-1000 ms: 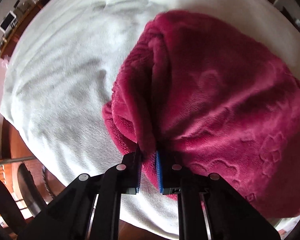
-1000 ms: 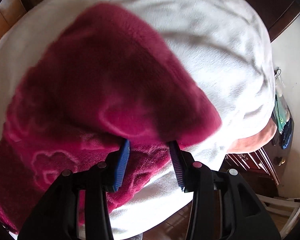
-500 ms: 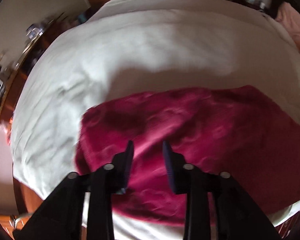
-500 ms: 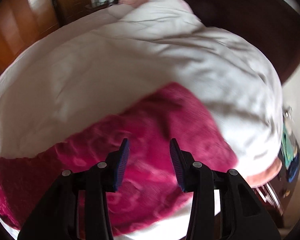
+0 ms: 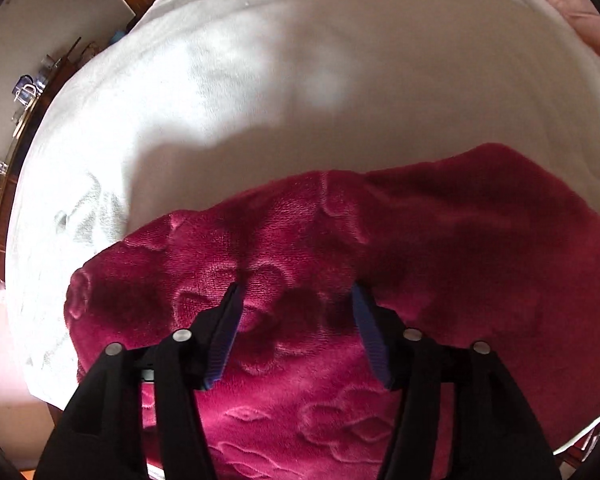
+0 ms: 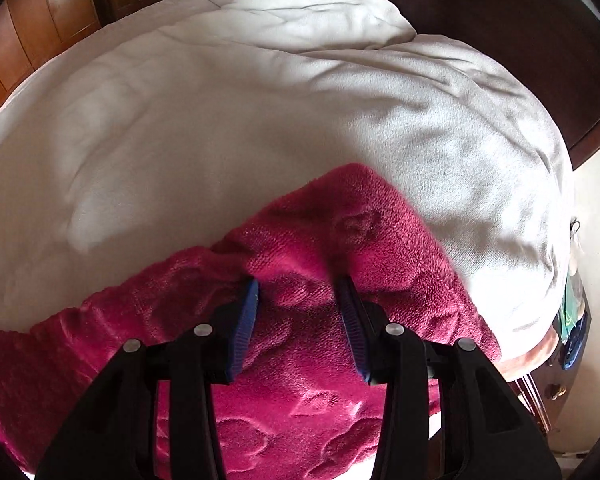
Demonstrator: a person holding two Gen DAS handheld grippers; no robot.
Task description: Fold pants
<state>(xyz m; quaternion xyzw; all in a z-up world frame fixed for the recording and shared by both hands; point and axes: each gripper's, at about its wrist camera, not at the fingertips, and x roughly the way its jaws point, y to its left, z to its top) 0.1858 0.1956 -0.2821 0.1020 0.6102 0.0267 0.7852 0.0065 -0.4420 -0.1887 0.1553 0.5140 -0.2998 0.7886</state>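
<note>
The crimson fleece pants (image 5: 440, 248), embossed with flower shapes, lie folded flat across the near part of a white bed cover (image 5: 300, 80). My left gripper (image 5: 296, 292) is open and empty, just above the left part of the pants. In the right wrist view the pants (image 6: 340, 248) end in a rounded corner at the right. My right gripper (image 6: 298, 286) is open and empty, hovering over that right end. Both jaws stand wide apart with blue pads.
The white bed cover (image 6: 260, 112) stretches far beyond the pants. A cluttered shelf (image 5: 24, 96) runs along the left bed edge. A dark headboard (image 6: 520, 32) and wooden cabinets (image 6: 40, 28) stand behind. A pink cloth (image 6: 536, 354) sits at the right bed edge.
Both grippers released the pants: the left was pinching a raised fold, the right held an edge. The pants dropped flat and both grippers pulled back and tilted up, jaws open wider.
</note>
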